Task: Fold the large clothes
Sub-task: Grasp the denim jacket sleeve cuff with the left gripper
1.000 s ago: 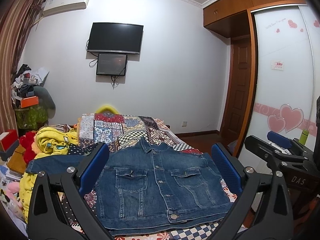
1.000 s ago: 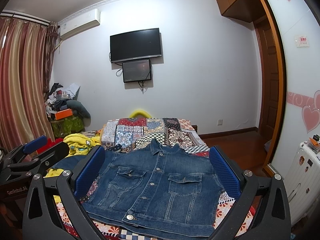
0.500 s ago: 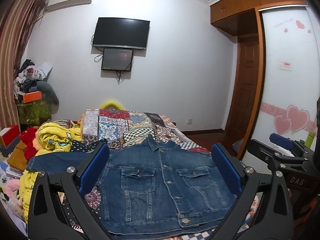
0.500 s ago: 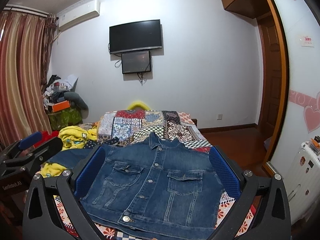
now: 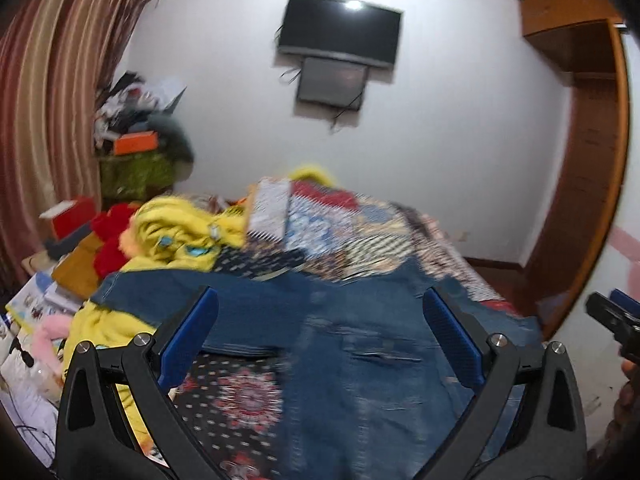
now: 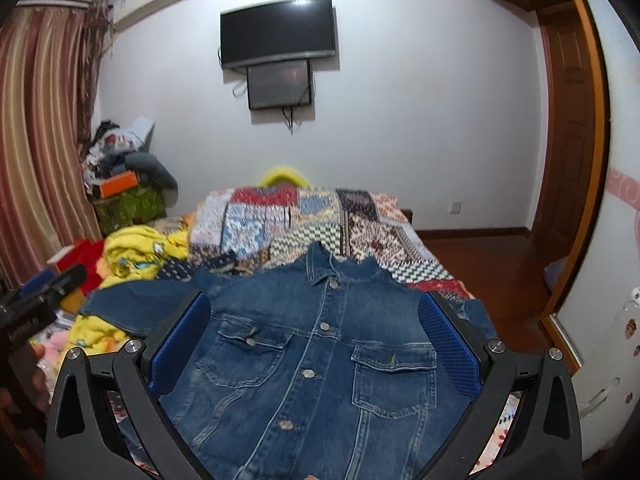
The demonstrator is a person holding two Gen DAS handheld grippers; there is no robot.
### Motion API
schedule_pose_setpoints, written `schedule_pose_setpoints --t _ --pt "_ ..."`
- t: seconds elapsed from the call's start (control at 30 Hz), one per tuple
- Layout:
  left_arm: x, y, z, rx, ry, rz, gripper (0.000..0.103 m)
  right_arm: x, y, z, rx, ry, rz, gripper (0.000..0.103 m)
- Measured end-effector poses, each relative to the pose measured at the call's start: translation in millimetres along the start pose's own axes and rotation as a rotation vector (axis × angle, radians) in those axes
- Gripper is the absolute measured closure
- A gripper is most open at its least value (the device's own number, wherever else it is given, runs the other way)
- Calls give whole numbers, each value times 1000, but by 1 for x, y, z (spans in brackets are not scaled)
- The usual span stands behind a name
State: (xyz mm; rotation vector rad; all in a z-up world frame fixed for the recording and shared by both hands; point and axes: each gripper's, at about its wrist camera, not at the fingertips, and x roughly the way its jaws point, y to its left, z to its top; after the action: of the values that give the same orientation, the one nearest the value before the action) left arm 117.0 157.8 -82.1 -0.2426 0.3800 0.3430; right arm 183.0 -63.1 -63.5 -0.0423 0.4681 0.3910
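jacket: we see a denim jacket [image 6: 316,360] spread front-up on the bed [image 6: 404,240], buttoned, collar pointing to the far wall, hem nearest us.
sleeves: the sleeve on our left [image 6: 136,308] lies stretched out sideways toward a yellow garment [image 6: 132,252]; only a bit of the other sleeve [image 6: 476,312] shows past the right gripper's finger, so we cannot tell how it lies.
progress: we judge the task barely begun. the jacket looks laid flat and ready, but no fold shows in either view: both chest pockets are exposed and the left sleeve is not brought in.
left to do: by our reckoning, both sleeves go across the body, then the body is folded over itself.
left gripper [image 5: 320,336]: released, jaws wide apart, nothing between them. it hangs above the jacket's left half, aimed toward the stretched sleeve. this view is smeared, so we note little detail.
right gripper [image 6: 316,332]: also released, jaws spread wide, empty. it hovers over the middle of the jacket front, the button placket roughly centred between the pads, not touching cloth as far as we can tell.
spacing: each gripper shows at the edge of the other's view, side by side and apart.
bed clutter: a patchwork quilt [image 6: 304,216] lies beyond the collar.
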Motion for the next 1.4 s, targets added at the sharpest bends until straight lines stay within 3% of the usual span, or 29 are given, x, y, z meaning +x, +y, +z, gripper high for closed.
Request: schedule_pose_setpoints --t 0.13,0.37,0.5,0.6,0.77,0.97,1.07,1.13,1.23,1.4 --pt "43 49 -7 -26 53 104 0 38 -7 -6 -34 74 -21 0" --pt "117 135 -39 -86 286 57 0 98 -27 -21 -45 229 -42 0" --pt "156 184 -66 -250 417 23 3 131 -36 -31 -46 333 -43 0" --pt "182 216 -83 -399 484 -23 21 151 -40 -37 -34 394 -38 0" --pt "210 249 -94 -553 496 -71 29 170 -46 -40 -5 442 -29 0" --pt "239 260 -103 -674 540 -119 35 175 -51 -44 29 472 -20 0" --pt "248 262 -106 -681 566 -80 45 180 -54 -42 45 473 -19 0" --pt "250 261 -104 -675 581 -38 67 179 -54 -41 49 470 -18 0" --pt "238 255 -94 -609 570 -7 85 175 -54 -36 49 462 -16 0" --pt "206 225 -47 -419 497 48 91 161 -55 -24 25 427 -12 0"
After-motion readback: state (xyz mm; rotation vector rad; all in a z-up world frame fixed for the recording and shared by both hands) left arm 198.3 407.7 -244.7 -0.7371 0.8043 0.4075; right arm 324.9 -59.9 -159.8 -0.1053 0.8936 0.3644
